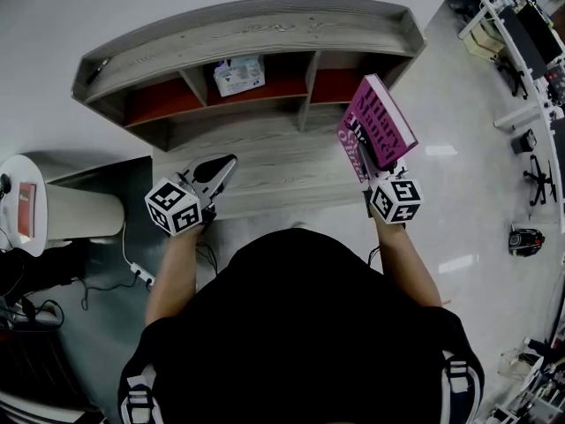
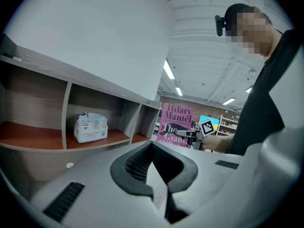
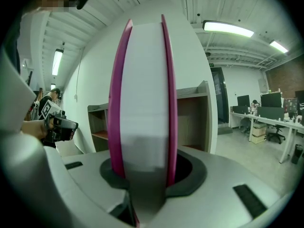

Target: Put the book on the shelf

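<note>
A pink paperback book (image 1: 378, 129) stands upright in my right gripper (image 1: 375, 177), which is shut on its lower edge, in front of the shelf's right end. In the right gripper view the book (image 3: 142, 94) fills the middle, page edges toward the camera, with the jaws (image 3: 142, 175) clamped on both covers. The grey wooden shelf (image 1: 247, 29) has several red-floored compartments; the right one (image 1: 340, 85) holds nothing. My left gripper (image 1: 221, 164) hovers over the shelf's lower ledge, shut and holding nothing. In the left gripper view the book (image 2: 176, 120) shows beyond that gripper (image 2: 154, 175).
A white and blue tissue pack (image 1: 238, 75) lies in the middle compartment (image 2: 90, 127). A white round stand (image 1: 62, 210) and a power strip (image 1: 141, 276) are at the left. Desks and office chairs (image 1: 530, 42) stand at the far right.
</note>
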`<state>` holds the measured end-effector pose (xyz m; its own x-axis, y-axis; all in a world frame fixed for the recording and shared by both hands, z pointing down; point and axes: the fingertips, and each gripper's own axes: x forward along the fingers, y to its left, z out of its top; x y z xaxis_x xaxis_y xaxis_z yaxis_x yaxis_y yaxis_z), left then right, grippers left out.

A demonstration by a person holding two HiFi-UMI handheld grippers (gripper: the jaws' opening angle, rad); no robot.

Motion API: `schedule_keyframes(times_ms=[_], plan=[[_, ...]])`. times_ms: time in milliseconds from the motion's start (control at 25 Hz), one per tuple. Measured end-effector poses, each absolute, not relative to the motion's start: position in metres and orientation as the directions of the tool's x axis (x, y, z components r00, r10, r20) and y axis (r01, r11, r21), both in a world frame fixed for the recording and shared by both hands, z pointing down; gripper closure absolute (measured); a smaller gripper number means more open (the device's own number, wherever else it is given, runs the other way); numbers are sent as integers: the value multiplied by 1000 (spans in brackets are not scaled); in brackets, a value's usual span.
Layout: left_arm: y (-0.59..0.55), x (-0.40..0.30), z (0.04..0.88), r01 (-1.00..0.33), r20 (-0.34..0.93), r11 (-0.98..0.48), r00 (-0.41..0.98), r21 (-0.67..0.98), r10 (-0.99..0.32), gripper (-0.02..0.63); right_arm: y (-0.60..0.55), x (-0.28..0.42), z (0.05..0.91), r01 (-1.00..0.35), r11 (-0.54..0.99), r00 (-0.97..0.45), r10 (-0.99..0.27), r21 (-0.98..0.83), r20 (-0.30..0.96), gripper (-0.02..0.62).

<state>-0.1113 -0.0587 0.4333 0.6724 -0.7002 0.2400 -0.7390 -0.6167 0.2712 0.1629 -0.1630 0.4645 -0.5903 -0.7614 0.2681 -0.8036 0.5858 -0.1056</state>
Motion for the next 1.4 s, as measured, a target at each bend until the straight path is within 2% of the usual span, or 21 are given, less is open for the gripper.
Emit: schedule_keyframes(times_ms=[1400], plan=[[-95, -60, 437, -772, 251, -580, 634, 260, -732, 587, -212, 197, 469, -763, 635, -644, -728, -122, 236, 448]])
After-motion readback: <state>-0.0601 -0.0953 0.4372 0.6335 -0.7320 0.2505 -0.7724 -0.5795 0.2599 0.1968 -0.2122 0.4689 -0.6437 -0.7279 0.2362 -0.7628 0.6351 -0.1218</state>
